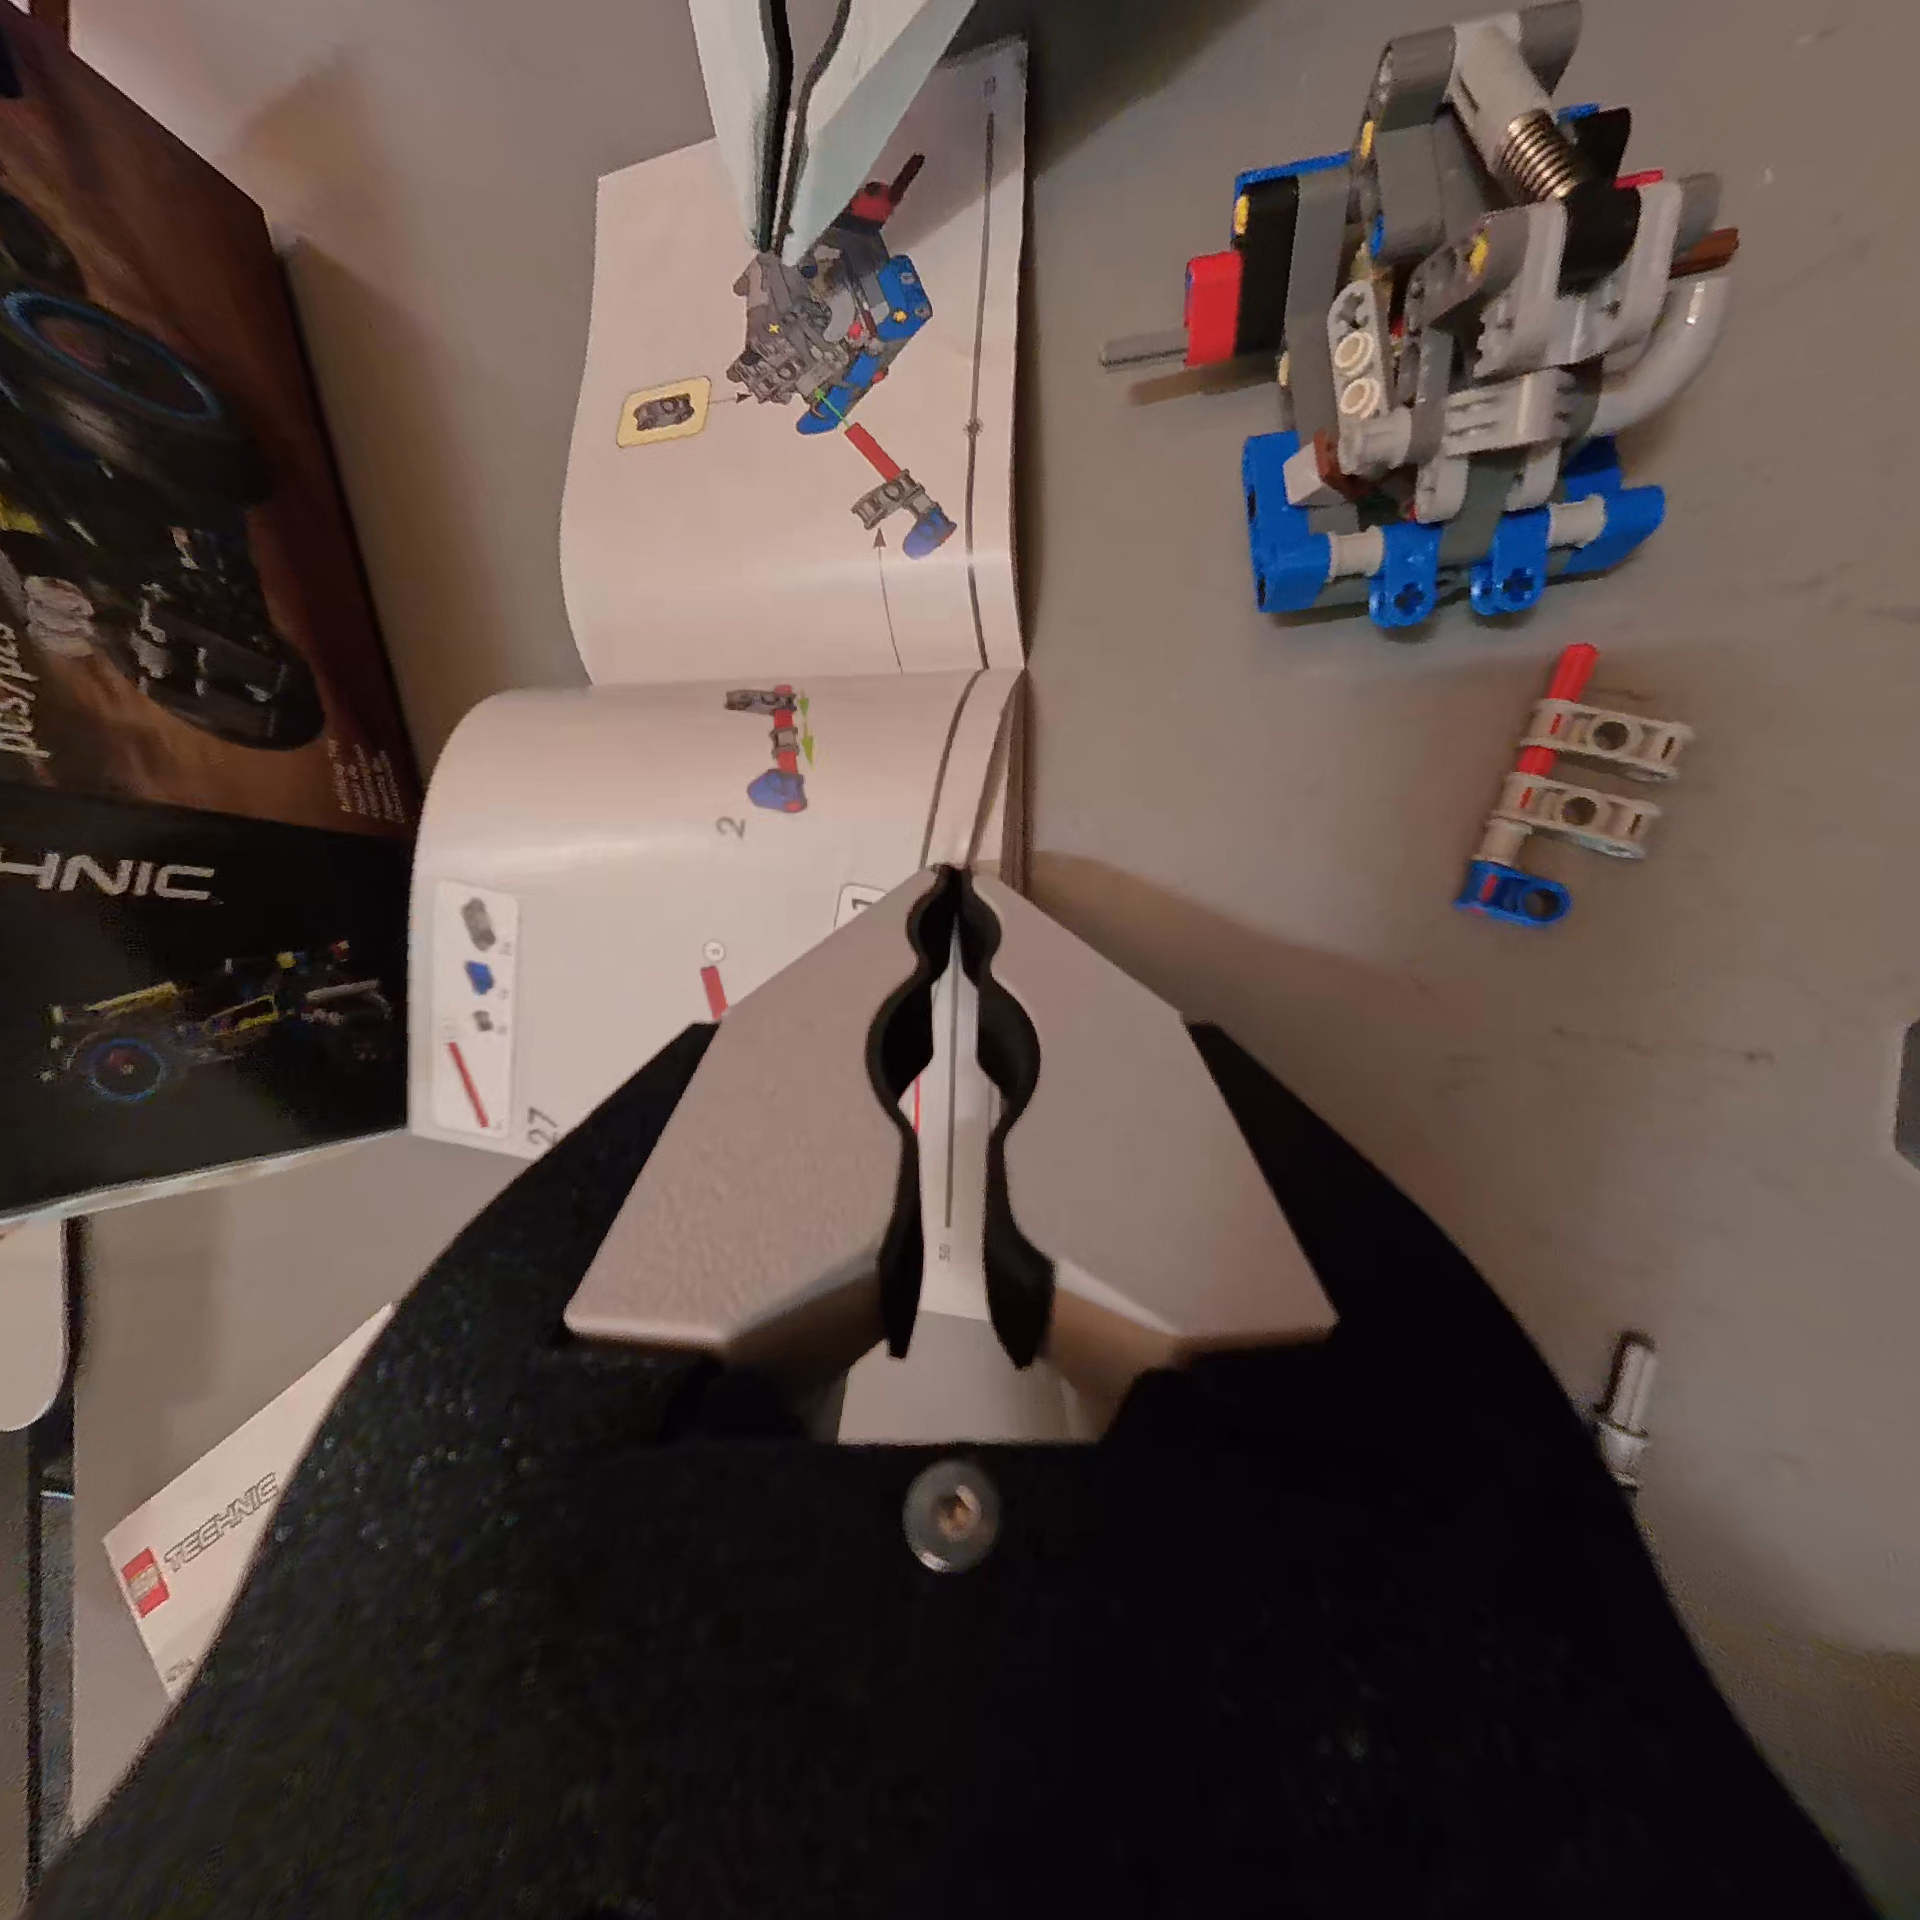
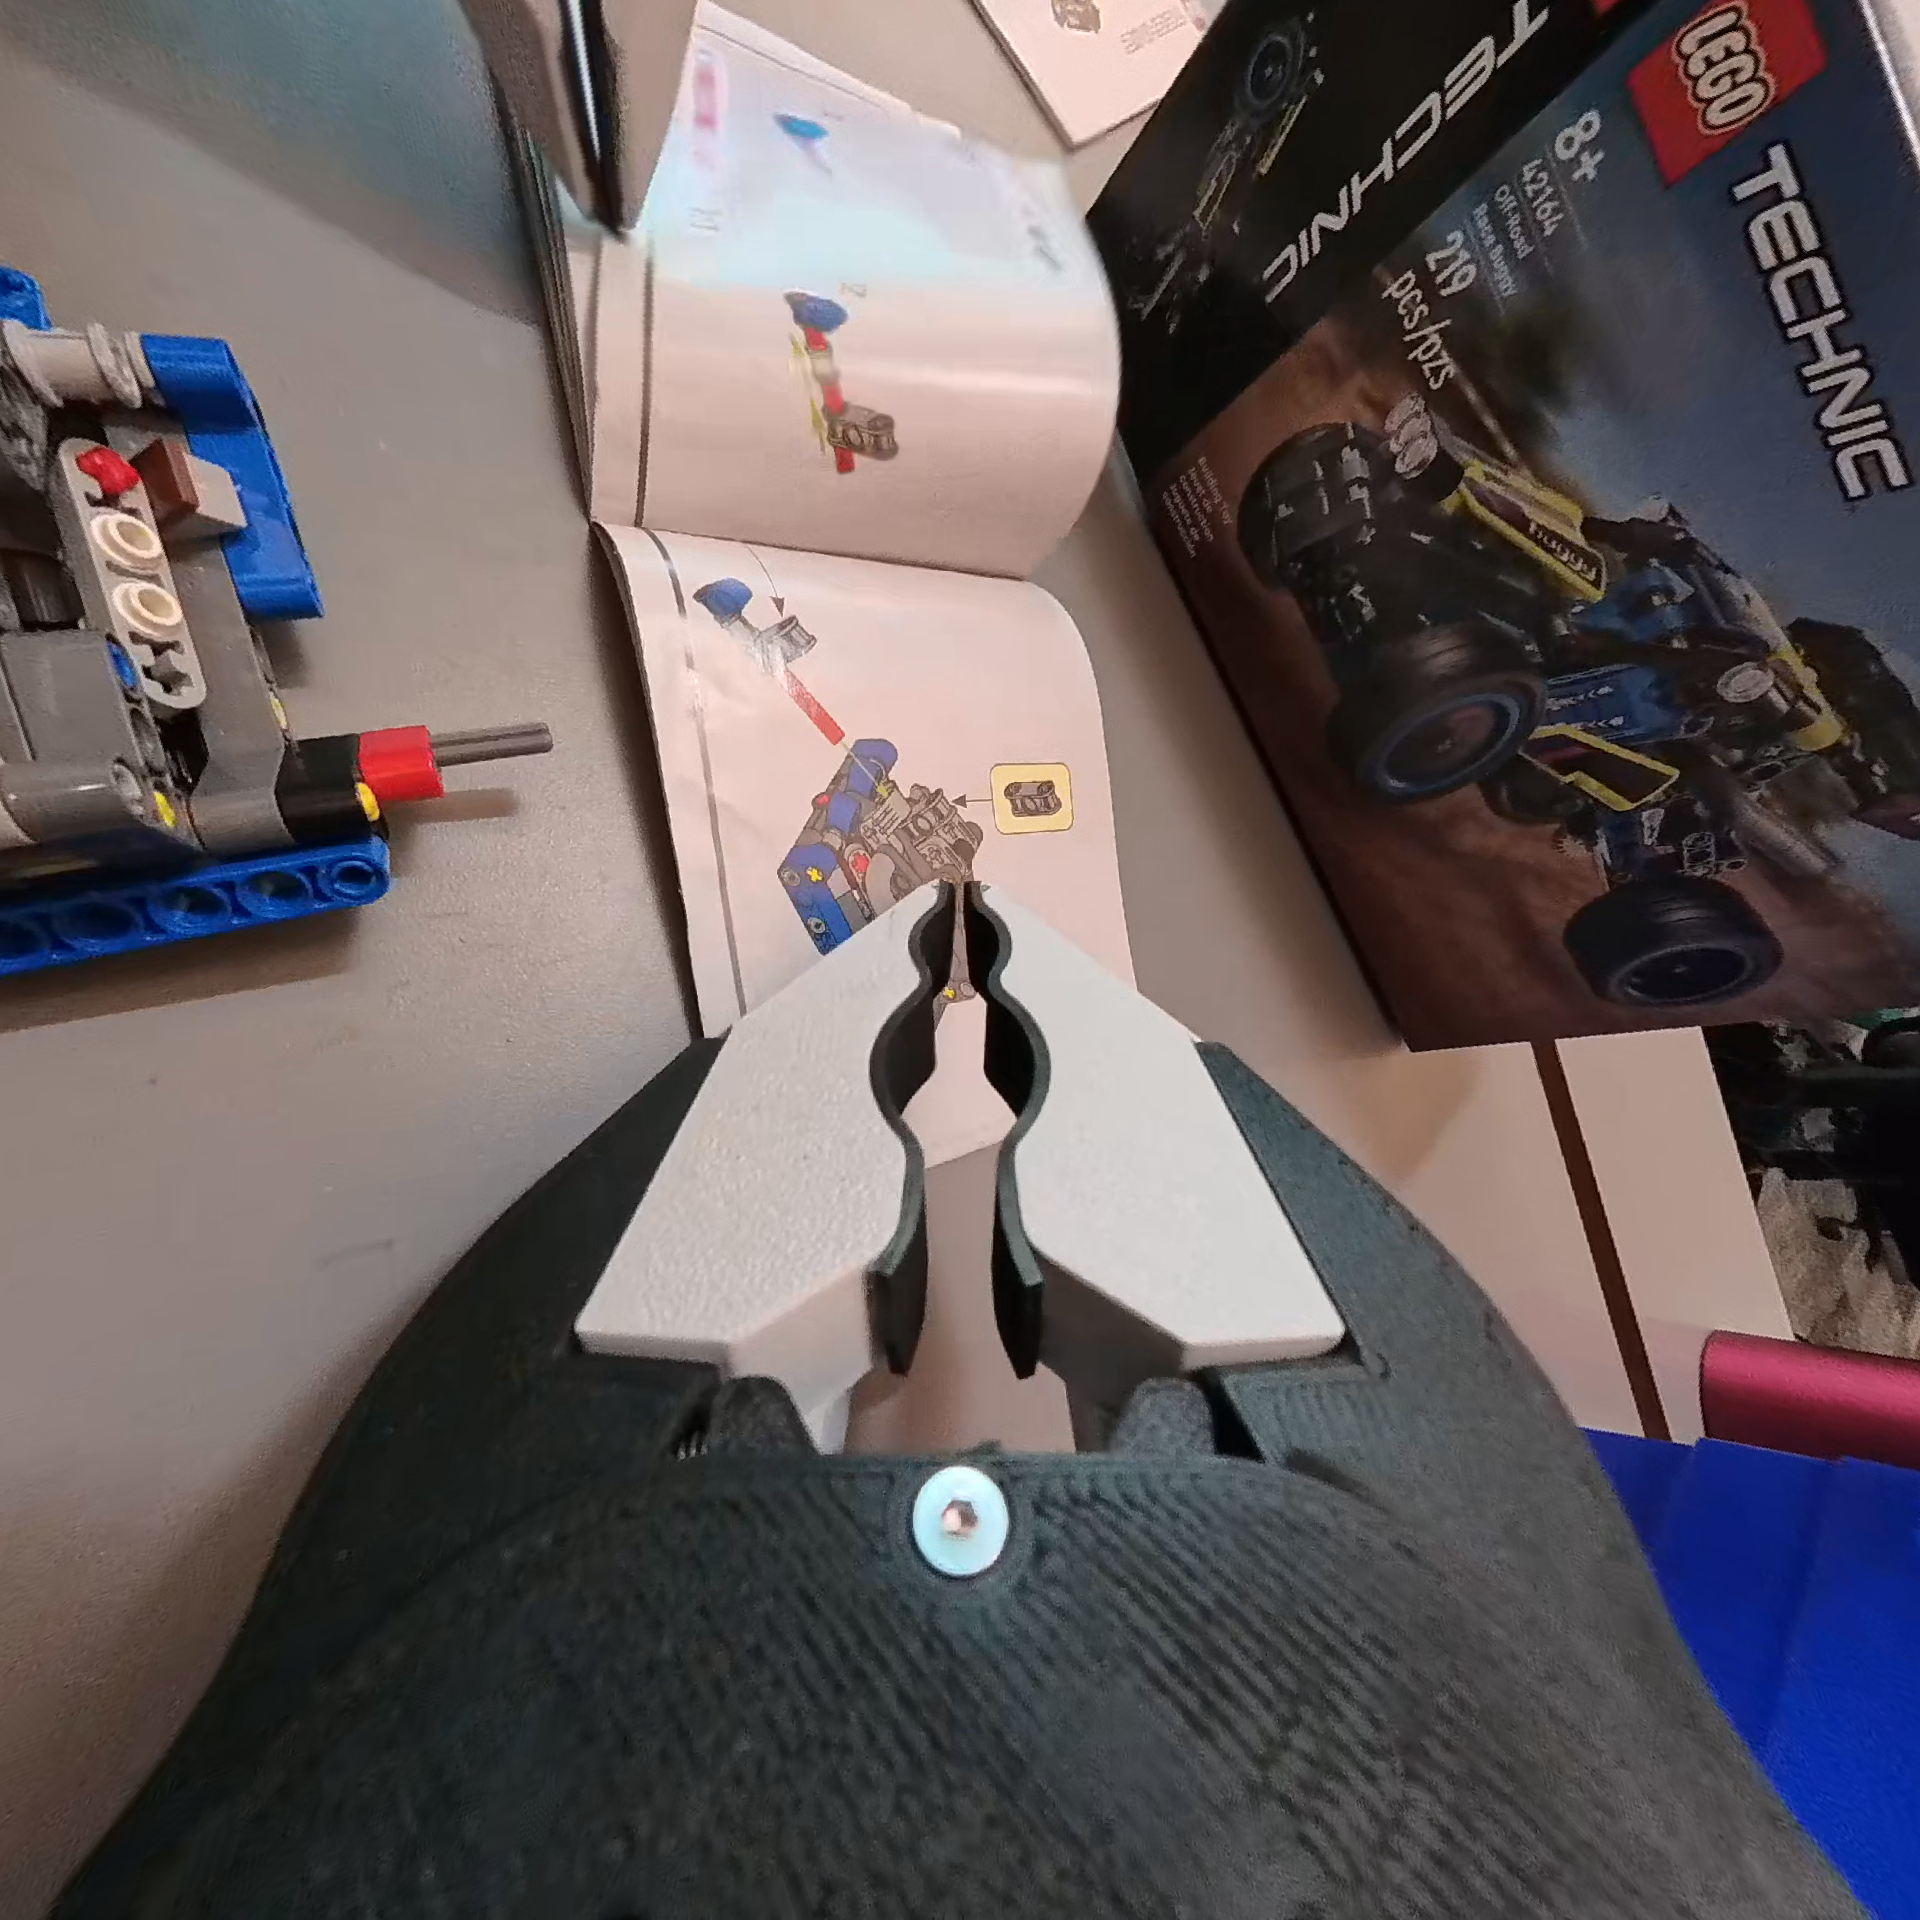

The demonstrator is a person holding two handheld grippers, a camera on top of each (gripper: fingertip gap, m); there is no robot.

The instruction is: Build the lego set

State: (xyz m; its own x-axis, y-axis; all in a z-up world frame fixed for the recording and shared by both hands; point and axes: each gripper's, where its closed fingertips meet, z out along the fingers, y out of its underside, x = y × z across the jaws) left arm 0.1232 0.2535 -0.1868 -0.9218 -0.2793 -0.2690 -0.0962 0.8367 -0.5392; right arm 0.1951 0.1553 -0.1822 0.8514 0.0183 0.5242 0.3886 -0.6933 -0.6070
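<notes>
The open instruction booklet [image 1: 790, 582] lies on the grey table. My left gripper [image 1: 948, 881] is shut at the outer edge of its near page [image 1: 644, 831], which bulges up and runs into the fingertips. It also shows in the right wrist view [image 2: 582, 114] at that page's edge. My right gripper [image 2: 961, 885] is shut with nothing in it, over the booklet's [image 2: 883, 644] other page. In the left wrist view [image 1: 779, 156] its tips rest on that page. The partly built blue and grey model [image 1: 1455, 343] [image 2: 135, 665] stands beside the booklet. A small sub-assembly [image 1: 1569, 790] with a red axle, grey connectors and a blue piece lies near it.
The set's box [image 1: 156, 623] [image 2: 1558, 623] stands along the booklet's other side. A loose grey pin [image 1: 1626, 1392] lies on the table. A white leaflet [image 1: 197, 1538] lies near the left gripper's body. A blue bag [image 2: 1766, 1662] and a pink object [image 2: 1808, 1392] sit by the right gripper. My hands' fingertips stand some 12 centimetres from each other.
</notes>
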